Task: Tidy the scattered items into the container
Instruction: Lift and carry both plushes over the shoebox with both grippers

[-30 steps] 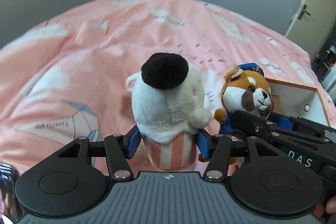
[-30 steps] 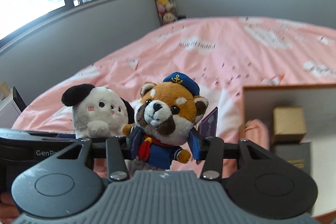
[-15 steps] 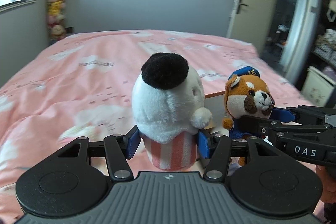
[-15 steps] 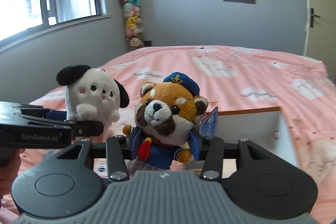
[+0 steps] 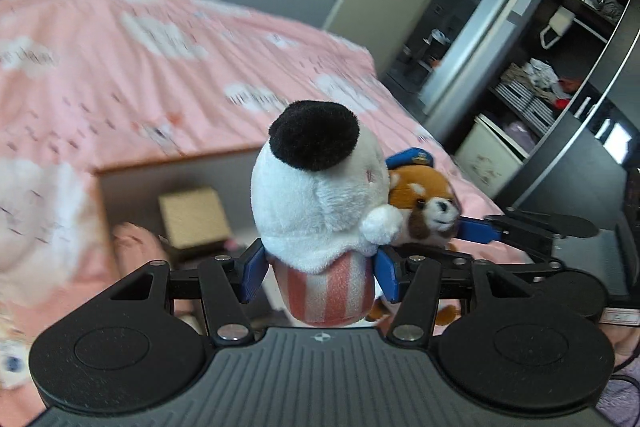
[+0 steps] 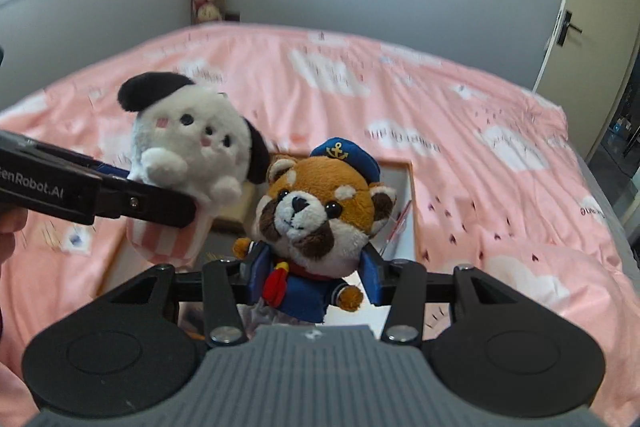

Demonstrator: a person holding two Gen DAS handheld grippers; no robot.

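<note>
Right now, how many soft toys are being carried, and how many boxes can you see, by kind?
White puppy plush: 1
Red panda plush: 1
Open white box on the bed: 1
Small tan box inside it: 1
Total: 4

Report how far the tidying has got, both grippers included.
Done: a tan box and something pink already lie in the open container on the bed.
In hand: the left gripper is clamped on the white puppy plush, the right gripper on the red panda plush, both held above the container.
Left: lowering and releasing both. Other stray items cannot be ruled out.
</note>
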